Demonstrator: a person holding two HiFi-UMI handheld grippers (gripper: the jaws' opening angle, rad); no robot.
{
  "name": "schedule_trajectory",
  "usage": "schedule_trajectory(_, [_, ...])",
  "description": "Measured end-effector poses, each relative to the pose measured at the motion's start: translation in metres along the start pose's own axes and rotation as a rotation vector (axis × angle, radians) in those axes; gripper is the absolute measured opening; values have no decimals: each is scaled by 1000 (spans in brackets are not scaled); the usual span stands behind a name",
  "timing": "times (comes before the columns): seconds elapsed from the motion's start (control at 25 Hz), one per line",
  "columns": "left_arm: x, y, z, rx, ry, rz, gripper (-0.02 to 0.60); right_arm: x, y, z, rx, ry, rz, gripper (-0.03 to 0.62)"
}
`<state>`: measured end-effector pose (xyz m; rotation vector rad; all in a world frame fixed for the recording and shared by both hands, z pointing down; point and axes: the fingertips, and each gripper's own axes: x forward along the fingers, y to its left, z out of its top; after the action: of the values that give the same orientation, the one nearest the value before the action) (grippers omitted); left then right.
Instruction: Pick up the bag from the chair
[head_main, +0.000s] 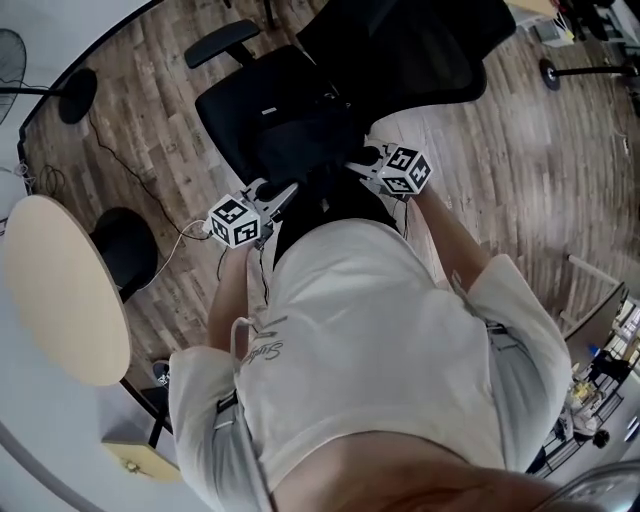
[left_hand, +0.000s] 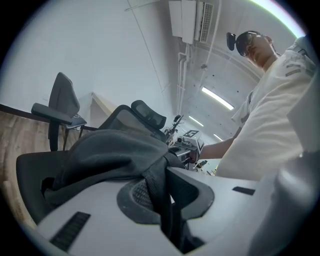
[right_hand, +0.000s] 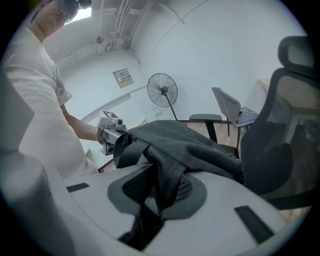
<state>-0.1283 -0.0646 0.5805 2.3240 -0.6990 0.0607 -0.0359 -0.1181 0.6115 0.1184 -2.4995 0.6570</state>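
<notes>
A dark grey fabric bag (head_main: 315, 150) lies over the seat of a black office chair (head_main: 235, 105), right in front of the person. My left gripper (head_main: 283, 196) and right gripper (head_main: 362, 164) flank the bag. In the left gripper view a black webbing strap (left_hand: 156, 187) of the bag (left_hand: 107, 152) runs down between the jaws of the left gripper (left_hand: 166, 212), which is shut on it. In the right gripper view a fold of the bag (right_hand: 187, 145) with its strap (right_hand: 167, 182) is pinched in the right gripper (right_hand: 150, 212). Each gripper shows in the other's view.
The chair's tall mesh back (right_hand: 280, 150) rises just beyond the bag. A round beige table (head_main: 65, 290) stands at the left, with black floor bases (head_main: 125, 250) beside it. A second grey chair (right_hand: 230, 107) and a standing fan (right_hand: 162, 90) are by the wall.
</notes>
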Motion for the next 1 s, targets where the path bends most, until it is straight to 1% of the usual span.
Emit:
schedule_trajectory(0.2, [-12, 12, 32, -4, -48, 57, 48, 0, -1, 33, -43, -23, 4, 35])
schedule_trajectory(0.28, [-12, 12, 48, 3, -75, 66, 48, -7, -2, 45, -47, -48, 11, 32])
schedule_trajectory(0.44, [-4, 11, 95, 34, -147, 69, 46, -29, -16, 82, -44, -146, 23, 29])
schedule_trajectory(0.52, [-5, 20, 117, 30, -196, 80, 46, -29, -23, 103, -62, -174, 19, 29])
schedule_trajectory(0.64, [-8, 21, 134, 28, -238, 98, 46, -31, -24, 121, -77, -206, 20, 29])
schedule_trajectory(0.76, [-10, -1, 144, 59, -266, 107, 46, -52, -11, 140, -39, -301, 73, 28])
schedule_trajectory(0.84, [-15, -15, 157, 91, -289, 118, 46, -65, 2, 155, -76, -340, 100, 28])
schedule_trajectory(1.0, [-25, -31, 193, 175, -346, 133, 46, -83, 13, 193, -203, -387, 119, 28])
